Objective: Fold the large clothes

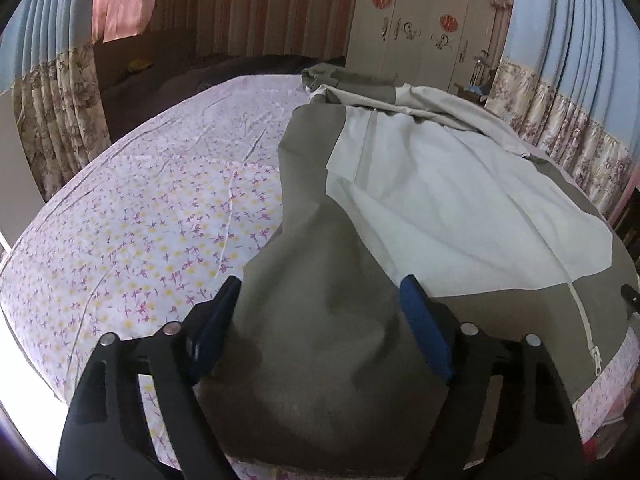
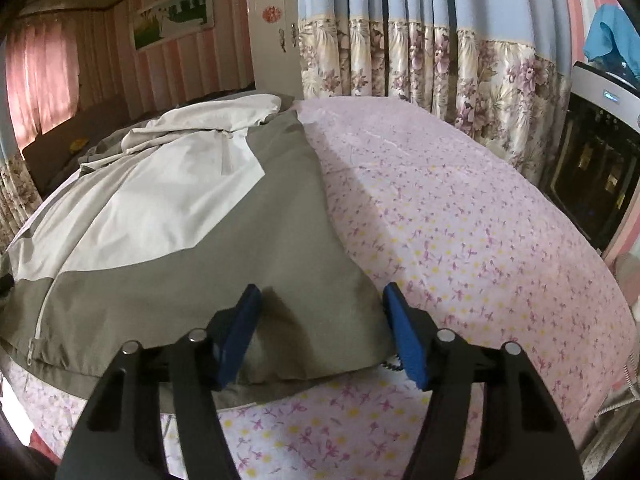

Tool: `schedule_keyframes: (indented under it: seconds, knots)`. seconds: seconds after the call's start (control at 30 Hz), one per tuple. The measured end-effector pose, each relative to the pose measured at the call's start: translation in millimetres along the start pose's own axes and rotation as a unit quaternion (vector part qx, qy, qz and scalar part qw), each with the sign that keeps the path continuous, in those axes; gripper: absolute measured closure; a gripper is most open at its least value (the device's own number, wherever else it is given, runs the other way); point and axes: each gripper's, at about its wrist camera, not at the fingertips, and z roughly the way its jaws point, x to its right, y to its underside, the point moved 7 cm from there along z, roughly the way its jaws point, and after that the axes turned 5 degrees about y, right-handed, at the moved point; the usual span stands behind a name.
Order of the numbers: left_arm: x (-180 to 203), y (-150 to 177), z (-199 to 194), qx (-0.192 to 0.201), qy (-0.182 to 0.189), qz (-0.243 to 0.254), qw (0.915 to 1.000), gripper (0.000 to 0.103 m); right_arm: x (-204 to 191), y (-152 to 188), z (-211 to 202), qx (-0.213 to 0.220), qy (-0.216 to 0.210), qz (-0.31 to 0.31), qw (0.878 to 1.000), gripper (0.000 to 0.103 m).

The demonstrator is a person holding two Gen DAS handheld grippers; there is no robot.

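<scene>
A large olive and white jacket with a white zipper lies spread on the bed; it also shows in the right wrist view. My left gripper is open, its blue pads on either side of a raised olive fold at the jacket's near left corner. My right gripper is open, its blue pads straddling the olive hem at the jacket's near right corner. Neither pair of pads presses the cloth together.
The bed sheet is pink with small flowers and also shows in the right wrist view. Floral curtains hang behind the bed. A white wardrobe stands at the far end. A dark appliance stands at the right.
</scene>
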Motion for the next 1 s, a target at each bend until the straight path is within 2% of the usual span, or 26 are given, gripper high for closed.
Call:
schedule_keyframes:
  seconds: [0.07,0.13,0.17,0.2,0.23,0.3,0.33,0.4,0.5,0.57,0.8,0.9,1.0]
  knots:
    - [3,1,-3,0.01,0.014,-0.005,0.9998,0.028,0,2,3,0.003,0.003,-0.006,1.0,0.04]
    - [5,3,0,0.019,0.002,0.012,0.9997,0.028,1,2,2,0.007,-0.001,0.0,1.0,0.043]
    - [5,4,3,0.019,-0.006,0.018,0.9996,0.028,2,2,2,0.005,0.0,0.001,1.0,0.049]
    - [6,4,4,0.02,-0.011,0.022,0.9995,0.028,3,1,1,0.006,0.003,-0.002,1.0,0.062]
    - [6,3,5,0.019,-0.011,0.021,0.9995,0.029,5,1,-1,0.006,0.003,-0.002,1.0,0.069]
    - [6,1,4,0.015,-0.006,0.014,0.9998,0.044,7,-2,-5,0.006,-0.017,0.01,1.0,0.078]
    - [5,0,4,0.012,-0.005,0.014,0.9998,0.048,7,-3,-7,0.006,-0.024,0.012,1.0,0.08]
    - [4,-2,3,0.007,0.001,0.016,0.9999,0.066,4,-8,-13,0.016,-0.028,0.008,0.999,0.081]
    - [5,-7,0,0.001,0.028,0.004,0.9996,0.085,-3,-21,-26,0.037,-0.045,0.008,0.998,0.082]
    - [8,-12,-3,0.001,0.035,0.003,0.9994,0.091,-7,-31,-34,0.048,-0.057,0.006,0.997,0.082]
    - [18,-44,-13,0.003,0.061,0.006,0.9981,0.098,-19,-72,-47,0.07,-0.097,0.023,0.993,0.082]
    - [25,-73,-18,0.009,0.087,0.008,0.9962,0.098,-26,-98,-44,0.079,-0.115,0.031,0.99,0.082]
    - [37,-112,-19,0.025,0.099,0.033,0.9943,0.098,-38,-129,-34,0.09,-0.12,0.018,0.988,0.082]
